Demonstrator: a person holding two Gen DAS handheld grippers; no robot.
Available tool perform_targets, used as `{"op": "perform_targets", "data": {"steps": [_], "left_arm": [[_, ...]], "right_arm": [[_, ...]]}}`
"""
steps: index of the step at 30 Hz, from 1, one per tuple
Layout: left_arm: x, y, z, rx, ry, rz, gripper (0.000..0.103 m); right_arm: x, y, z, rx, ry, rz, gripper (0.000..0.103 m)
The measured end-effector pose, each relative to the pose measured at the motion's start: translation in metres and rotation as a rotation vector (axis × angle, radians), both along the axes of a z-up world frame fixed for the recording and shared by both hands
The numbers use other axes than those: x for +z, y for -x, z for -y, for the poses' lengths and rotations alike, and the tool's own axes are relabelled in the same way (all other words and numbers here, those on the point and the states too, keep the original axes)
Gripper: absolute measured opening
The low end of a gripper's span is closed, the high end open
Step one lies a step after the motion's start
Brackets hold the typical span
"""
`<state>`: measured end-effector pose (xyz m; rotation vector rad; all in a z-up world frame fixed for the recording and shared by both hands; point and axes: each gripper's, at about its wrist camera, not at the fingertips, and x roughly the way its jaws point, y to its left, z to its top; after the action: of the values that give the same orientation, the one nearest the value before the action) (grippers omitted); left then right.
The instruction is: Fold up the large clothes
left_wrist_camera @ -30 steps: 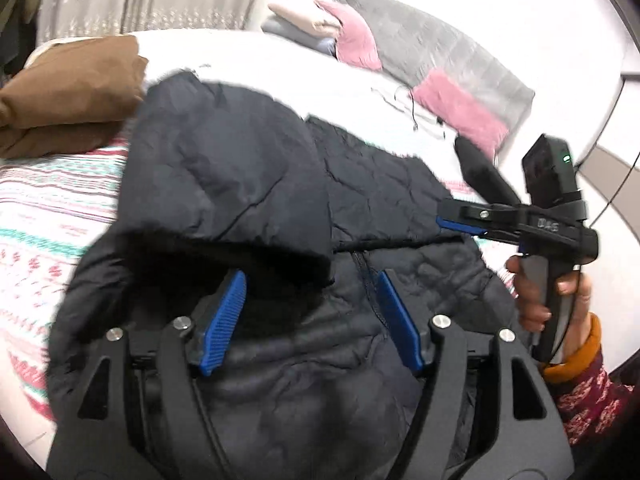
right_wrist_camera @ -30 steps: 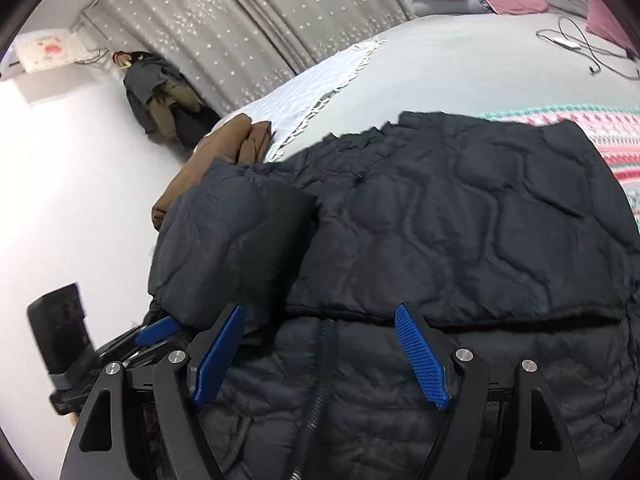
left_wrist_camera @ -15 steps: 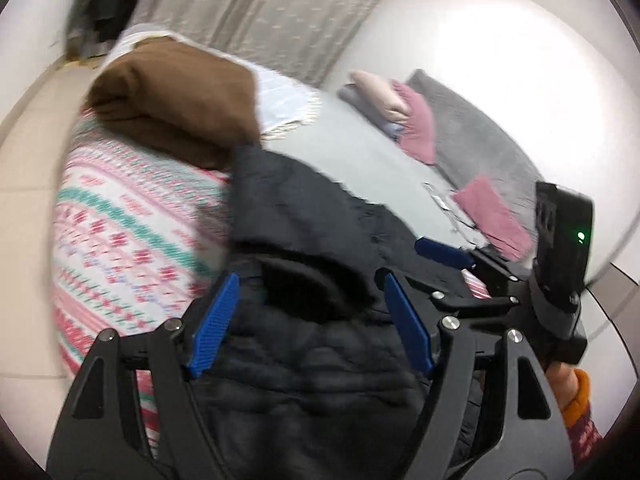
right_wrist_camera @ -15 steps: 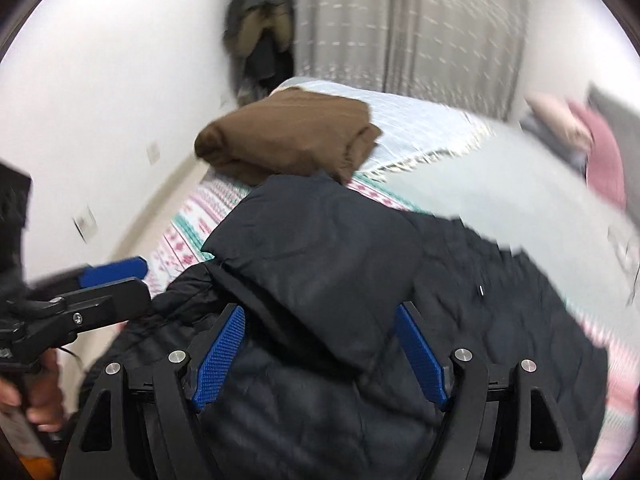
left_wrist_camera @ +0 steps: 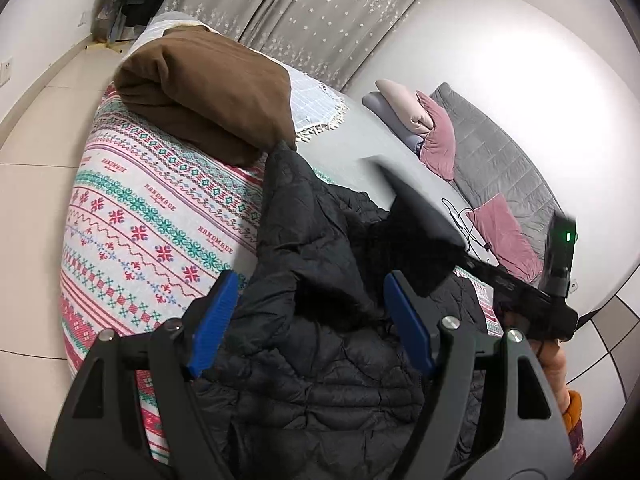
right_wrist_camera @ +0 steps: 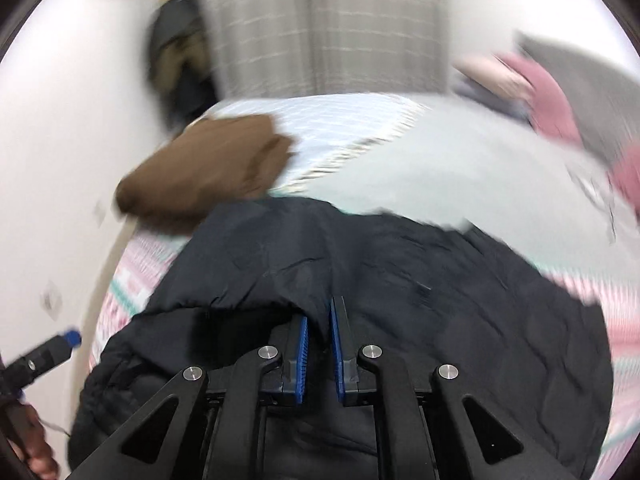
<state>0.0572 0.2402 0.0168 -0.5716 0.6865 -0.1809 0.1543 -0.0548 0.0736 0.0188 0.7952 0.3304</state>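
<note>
Black quilted jacket [left_wrist_camera: 320, 288] on bed, folded brown garment [left_wrist_camera: 208, 92] just beyond.
Right hand-held gripper [right_wrist_camera: 319, 320] just closed, pinching jacket fold; left hand-held gripper [left_wrist_camera: 308, 308] gapes above it, empty.

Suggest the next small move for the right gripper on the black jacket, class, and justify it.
Probably lift and carry the pinched fold across. The right gripper has just closed on the black jacket, cloth between its pads, while the left gripper hangs open.

A folded brown blanket [left_wrist_camera: 208, 96] is lying on the patterned bedspread [left_wrist_camera: 140, 216], pink pillows [left_wrist_camera: 438, 140] are resting against a grey headboard [left_wrist_camera: 496, 160], and starred curtains [left_wrist_camera: 304, 12] are hanging behind.
</note>
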Motion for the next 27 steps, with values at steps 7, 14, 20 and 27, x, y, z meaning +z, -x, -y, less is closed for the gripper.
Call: {"op": "perform_targets", "data": {"steps": [7, 14, 20, 27], "left_arm": [[0.019, 0.001, 0.027, -0.068, -0.108, 0.032, 0.075], [0.03, -0.036, 0.058, -0.145, -0.2, 0.031, 0.075], [0.025, -0.086, 0.086, -0.22, -0.269, 0.026, 0.075], [-0.038, -0.124, 0.059, -0.154, -0.351, -0.126, 0.075]], "right_arm": [[-0.041, 0.02, 0.124, -0.067, -0.229, -0.192, 0.054], [-0.053, 0.004, 0.187, -0.188, -0.39, -0.215, 0.067], [-0.084, -0.036, 0.172, -0.187, -0.455, -0.301, 0.024], [-0.077, 0.001, 0.135, -0.101, -0.264, -0.247, 0.008]]}}
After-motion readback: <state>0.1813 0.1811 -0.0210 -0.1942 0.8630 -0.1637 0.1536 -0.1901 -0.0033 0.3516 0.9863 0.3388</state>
